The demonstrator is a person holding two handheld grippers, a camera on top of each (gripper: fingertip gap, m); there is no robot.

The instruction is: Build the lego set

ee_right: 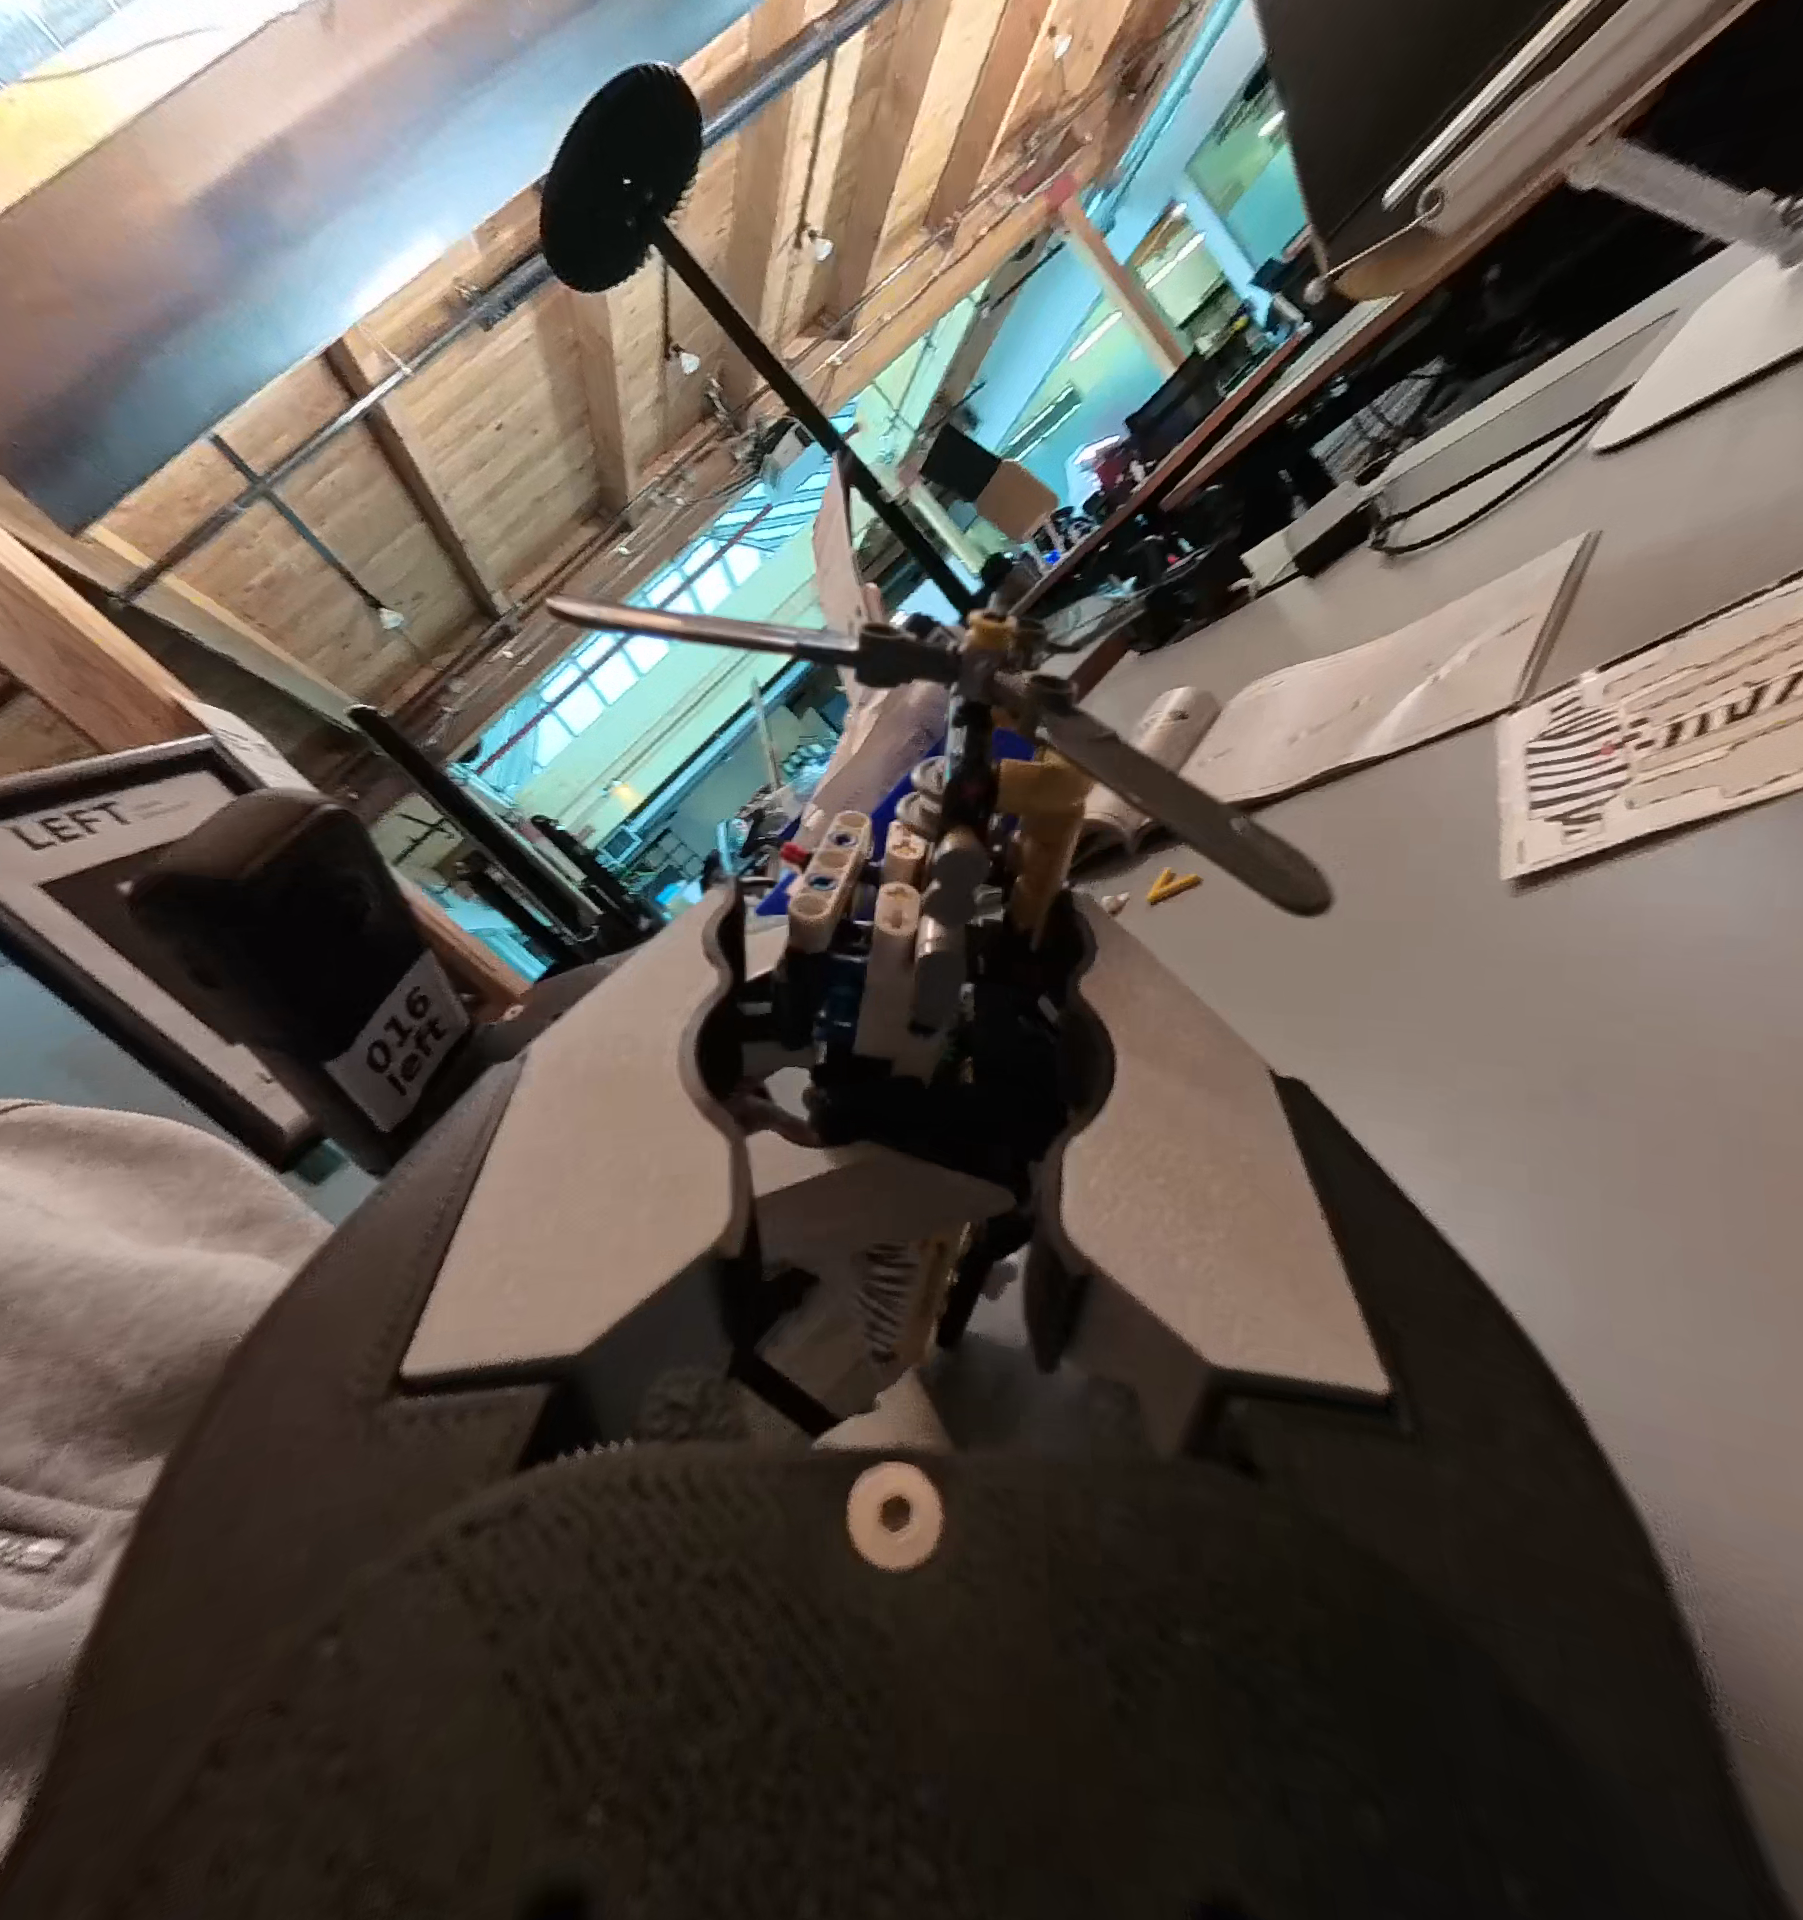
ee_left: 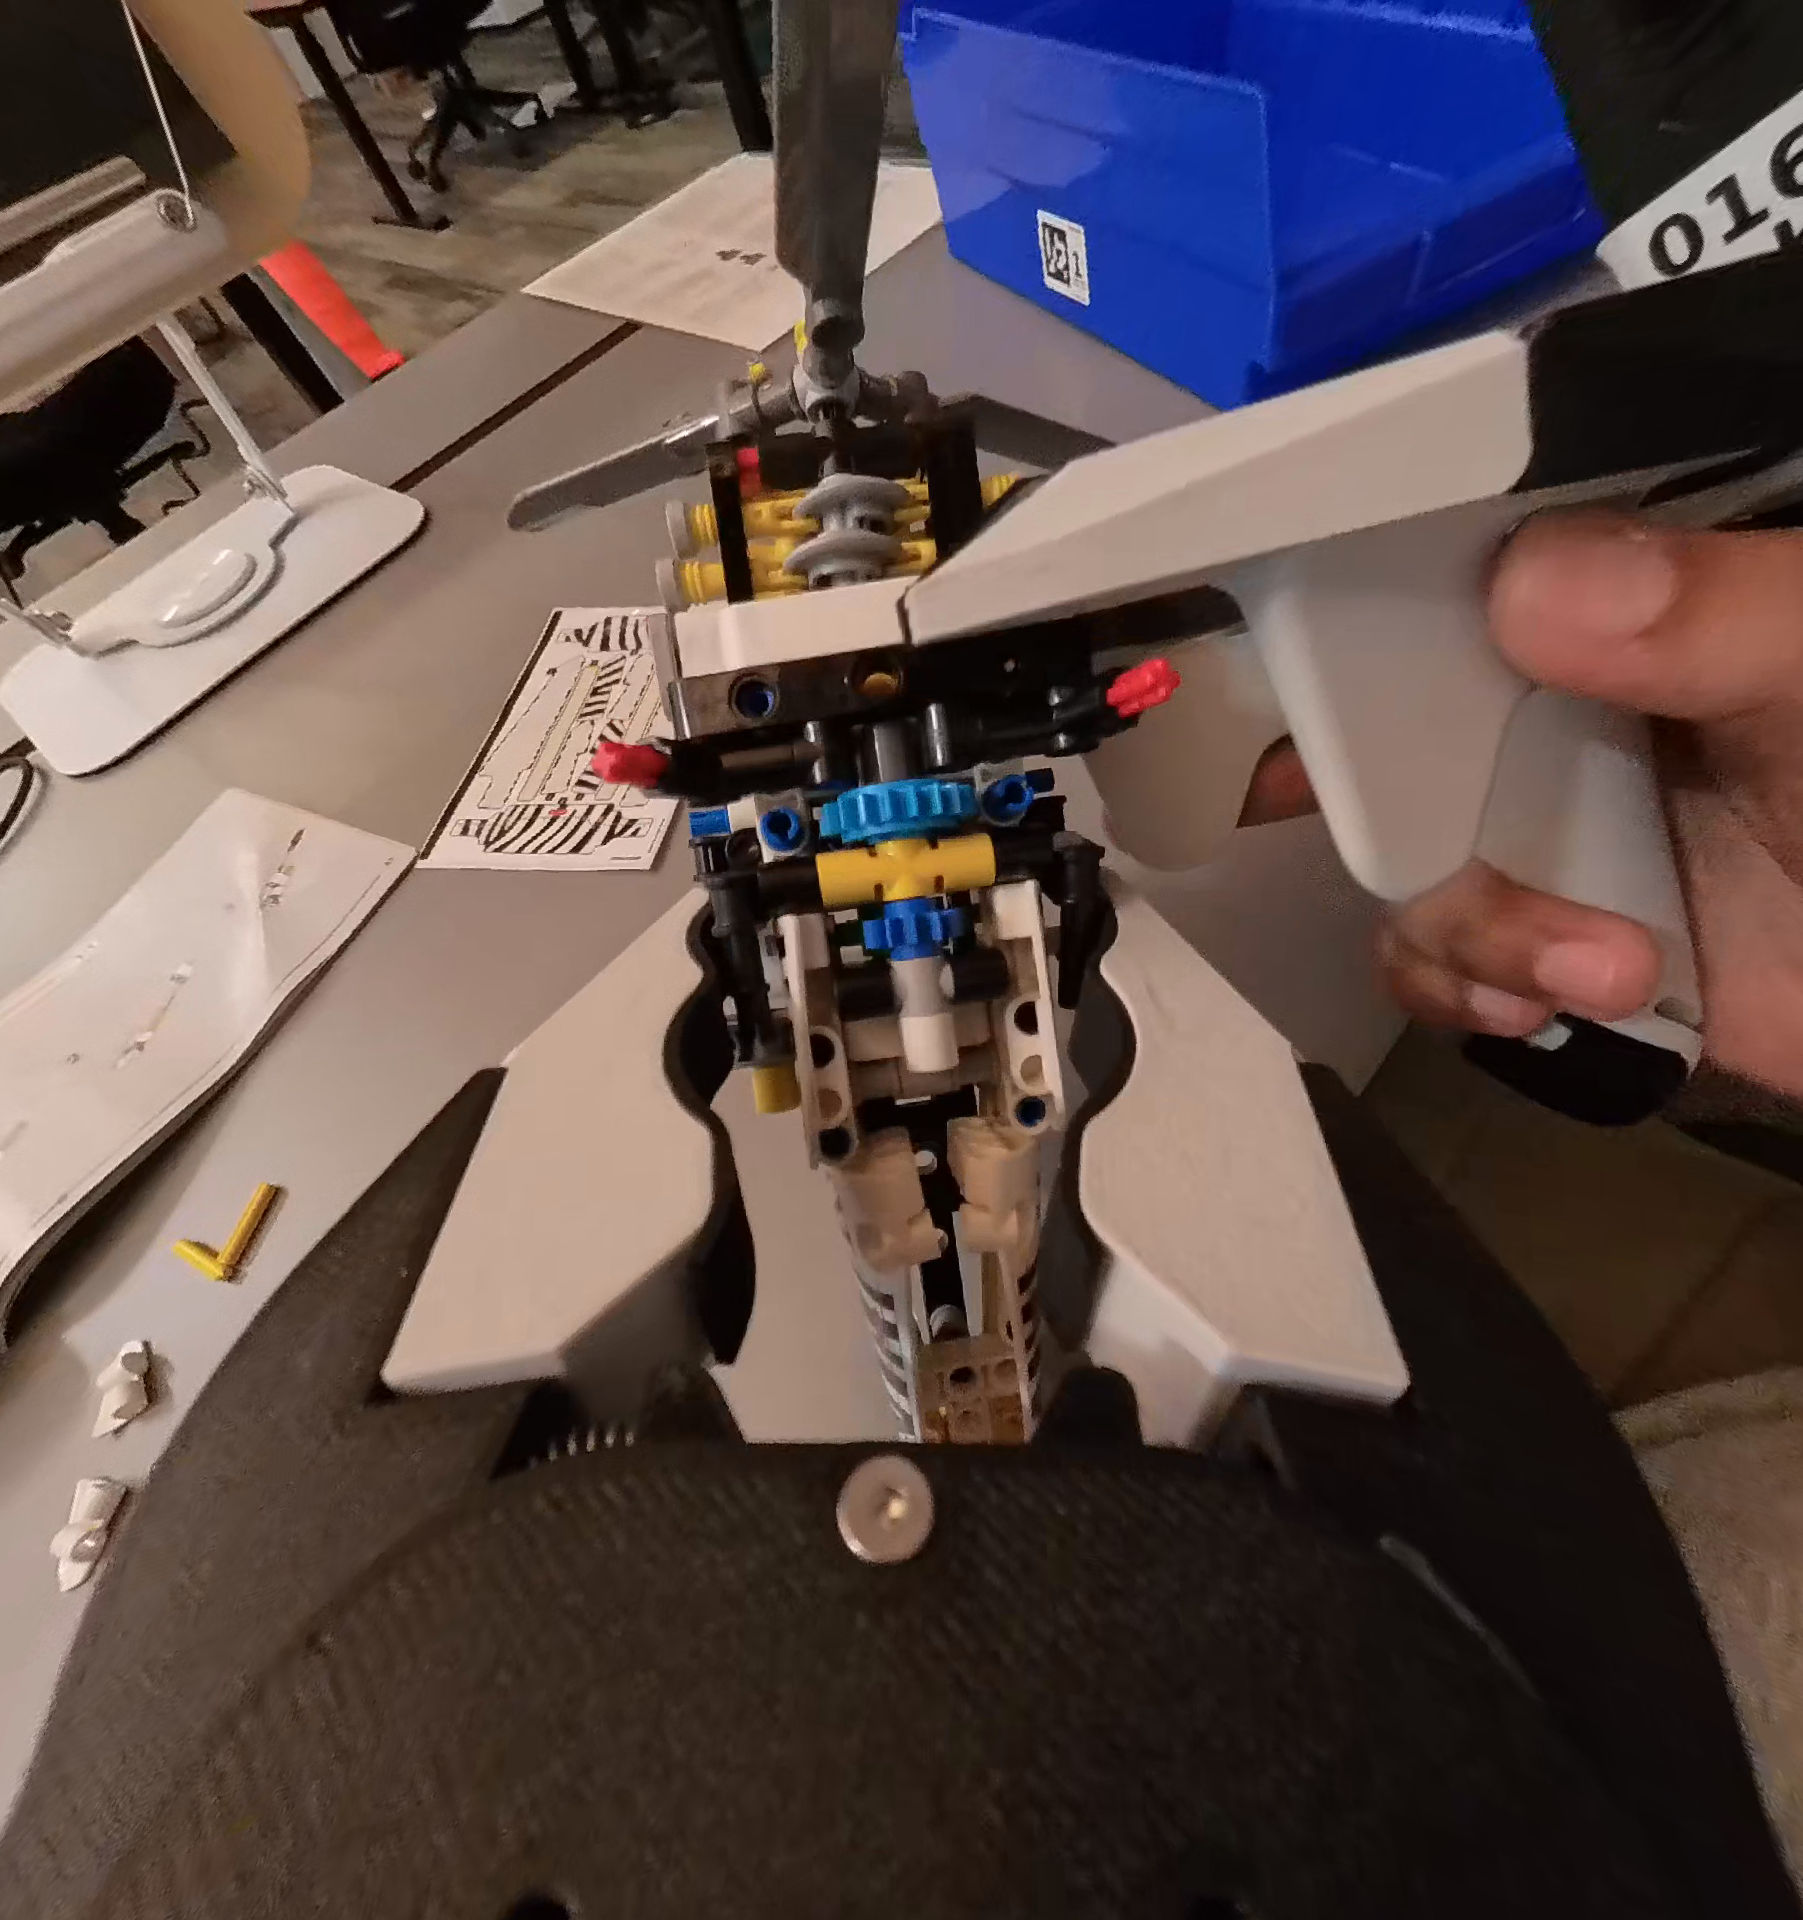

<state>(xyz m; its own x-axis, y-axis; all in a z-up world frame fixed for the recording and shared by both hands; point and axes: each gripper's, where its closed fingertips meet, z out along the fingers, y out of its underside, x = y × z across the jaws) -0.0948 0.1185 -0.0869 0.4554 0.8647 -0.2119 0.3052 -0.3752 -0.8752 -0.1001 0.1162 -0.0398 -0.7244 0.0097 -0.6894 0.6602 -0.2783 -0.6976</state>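
The lego helicopter model [ee_left: 907,862] has blue gears, yellow and black beams and grey rotor blades [ee_right: 1188,800]. It is held off the table. My left gripper [ee_left: 902,987] is shut on its body, with the striped tail running back between the fingers. My right gripper comes in from the right, held by a hand [ee_left: 1655,790], and its white fingers [ee_left: 1136,540] clamp the model's upper part. In the right wrist view my right gripper [ee_right: 902,966] is shut on the model [ee_right: 928,935]. A black gear [ee_right: 622,177] on a long axle sticks up beyond the rotor.
On the grey table [ee_left: 440,977] lie an open instruction booklet [ee_left: 149,997], a striped sticker sheet [ee_left: 554,748], a yellow angled piece [ee_left: 227,1236] and two white connectors [ee_left: 123,1382]. A blue bin [ee_left: 1240,177] stands behind and a monitor stand [ee_left: 211,613] to the left. There is about 4 centimetres between the tips of the two grippers.
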